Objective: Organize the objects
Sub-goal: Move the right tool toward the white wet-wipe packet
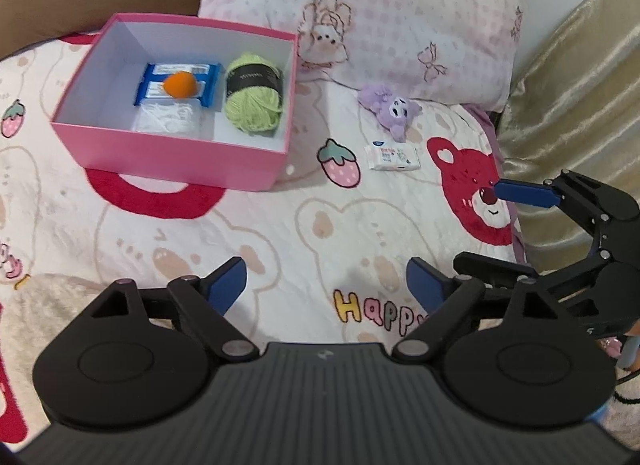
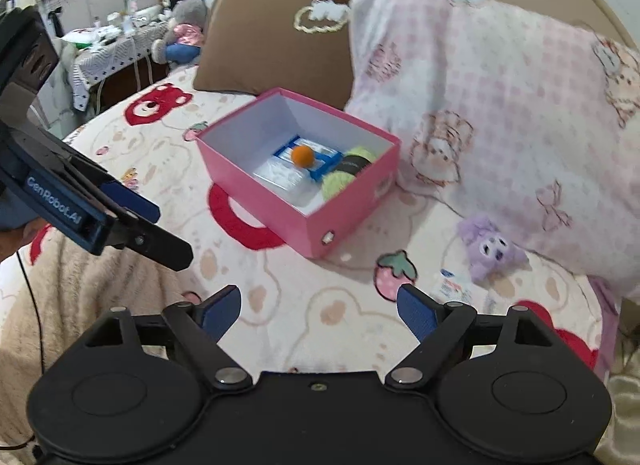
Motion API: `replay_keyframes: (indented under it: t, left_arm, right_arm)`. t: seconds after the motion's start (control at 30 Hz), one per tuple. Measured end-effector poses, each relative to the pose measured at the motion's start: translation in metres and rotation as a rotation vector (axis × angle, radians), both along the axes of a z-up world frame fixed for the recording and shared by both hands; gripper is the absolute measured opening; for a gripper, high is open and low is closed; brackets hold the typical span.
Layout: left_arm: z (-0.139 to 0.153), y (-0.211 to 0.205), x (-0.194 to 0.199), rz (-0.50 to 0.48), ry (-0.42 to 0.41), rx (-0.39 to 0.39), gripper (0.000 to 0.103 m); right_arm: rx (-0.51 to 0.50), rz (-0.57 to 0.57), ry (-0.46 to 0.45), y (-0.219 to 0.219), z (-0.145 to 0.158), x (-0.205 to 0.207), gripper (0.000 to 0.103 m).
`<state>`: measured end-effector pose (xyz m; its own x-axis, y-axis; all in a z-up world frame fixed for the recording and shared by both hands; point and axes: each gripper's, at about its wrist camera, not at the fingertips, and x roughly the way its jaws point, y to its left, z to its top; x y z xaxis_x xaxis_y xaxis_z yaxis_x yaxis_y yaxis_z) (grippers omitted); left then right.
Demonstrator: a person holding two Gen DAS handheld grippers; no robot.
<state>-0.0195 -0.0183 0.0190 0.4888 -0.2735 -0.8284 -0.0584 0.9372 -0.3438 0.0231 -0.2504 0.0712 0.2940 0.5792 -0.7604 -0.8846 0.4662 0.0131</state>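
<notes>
A pink box (image 1: 176, 157) (image 2: 352, 201) stands open on the bed. Inside lie a green yarn ball (image 1: 253, 99) (image 2: 340, 179), an orange ball (image 1: 181, 85) (image 2: 302, 155) on blue packets (image 1: 208, 83), and a clear white packet (image 1: 168, 119). A purple plush toy (image 1: 390, 107) (image 2: 490, 249) and a small white tissue pack (image 1: 393, 157) (image 2: 454, 289) lie on the blanket right of the box. My left gripper (image 1: 326, 289) is open and empty over the blanket. My right gripper (image 2: 318, 311) is open and empty, near the tissue pack.
A pink checked pillow (image 1: 400, 13) (image 2: 500, 113) leans behind the toy, a brown pillow (image 2: 276, 33) behind the box. The bed's right edge meets a gold curtain (image 1: 576, 97). A cluttered side table (image 2: 116, 41) stands far left.
</notes>
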Motion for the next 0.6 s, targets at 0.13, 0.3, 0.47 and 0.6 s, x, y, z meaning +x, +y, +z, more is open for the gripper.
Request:
replay_keyframes:
  t: [0.13, 0.3, 0.47, 0.6]
  left_arm:
    - [-0.012, -0.012, 0.014, -0.014, -0.009, -0.001, 0.09]
    - [-0.029, -0.016, 0.035, 0.004, -0.02, -0.058, 0.09]
    - [-0.04, -0.03, 0.05, -0.02, -0.079, -0.055, 0.09]
    - [-0.05, -0.046, 0.061, -0.059, -0.104, 0.001, 0.089]
  right_arm:
    - [0.002, -0.057, 0.026, -0.012, -0.013, 0.018, 0.088]
    - [0.036, -0.183, 0.14, -0.034, -0.026, 0.051, 0.088]
    - [0.058, -0.29, 0.18, -0.05, -0.034, 0.079, 0.088]
    - [0.135, -0.364, 0.244, -0.06, -0.037, 0.103, 0.088]
